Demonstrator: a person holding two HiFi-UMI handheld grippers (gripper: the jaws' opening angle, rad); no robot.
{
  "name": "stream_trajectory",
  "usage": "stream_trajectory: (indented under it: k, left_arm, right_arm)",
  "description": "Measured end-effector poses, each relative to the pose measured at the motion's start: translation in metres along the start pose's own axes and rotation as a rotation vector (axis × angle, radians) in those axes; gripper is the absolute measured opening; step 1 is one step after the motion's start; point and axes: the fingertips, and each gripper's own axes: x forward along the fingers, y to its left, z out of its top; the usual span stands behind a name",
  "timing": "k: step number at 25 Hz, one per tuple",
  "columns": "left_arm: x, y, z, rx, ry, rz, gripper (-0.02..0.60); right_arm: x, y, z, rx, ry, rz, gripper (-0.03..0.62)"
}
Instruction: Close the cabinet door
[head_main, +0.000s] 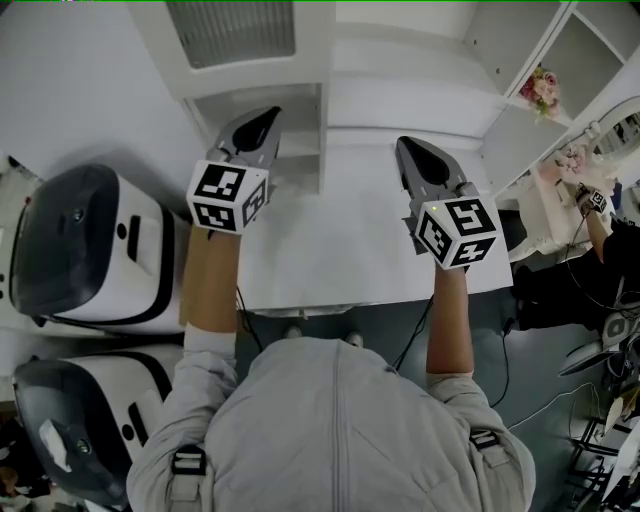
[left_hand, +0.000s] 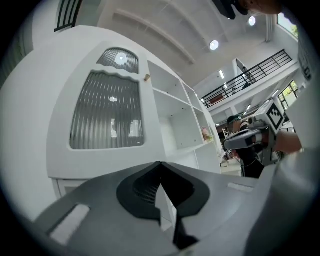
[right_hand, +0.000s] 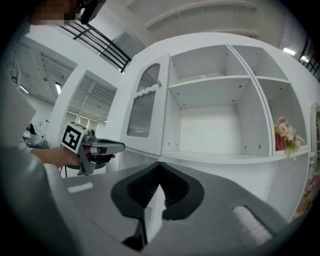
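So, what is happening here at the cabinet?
A person holds a gripper in each hand before a white cabinet. Its glass-panel door stands open. The left gripper, shut and empty, is near the door's outer face; contact is unclear. The right gripper, also shut and empty, points at the open shelves.

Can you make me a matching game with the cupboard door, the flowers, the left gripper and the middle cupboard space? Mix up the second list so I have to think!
Things:
1. cabinet door
2. flowers
3. left gripper
4. middle compartment

What fits:
A. shut, holding nothing
B. pink, in the right-hand compartment
C. swung open
D. empty

Pairs: 1-C, 2-B, 3-A, 4-D.
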Motion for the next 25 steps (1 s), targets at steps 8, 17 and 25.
stream_trajectory:
  k: [8, 17, 25]
  left_arm:
    - [-0.06, 0.003, 0.001, -0.017, 0.002, 0.047, 0.002]
    - [-0.101, 0.004, -0.011, 0.021, 0.037, 0.113, 0.014]
    - [-0.11, 0.007, -0.011, -0.005, 0.027, 0.118, 0.015]
  right_arm:
    - [0.004, 0.022, 0.004, -0.035, -0.005, 0.036, 0.002]
    - [-0.001, 0.036, 0.013, -0.062, -0.01, 0.052, 0.002]
    - [0.004, 0.054, 0.007, -0.098, 0.029, 0.08, 0.0]
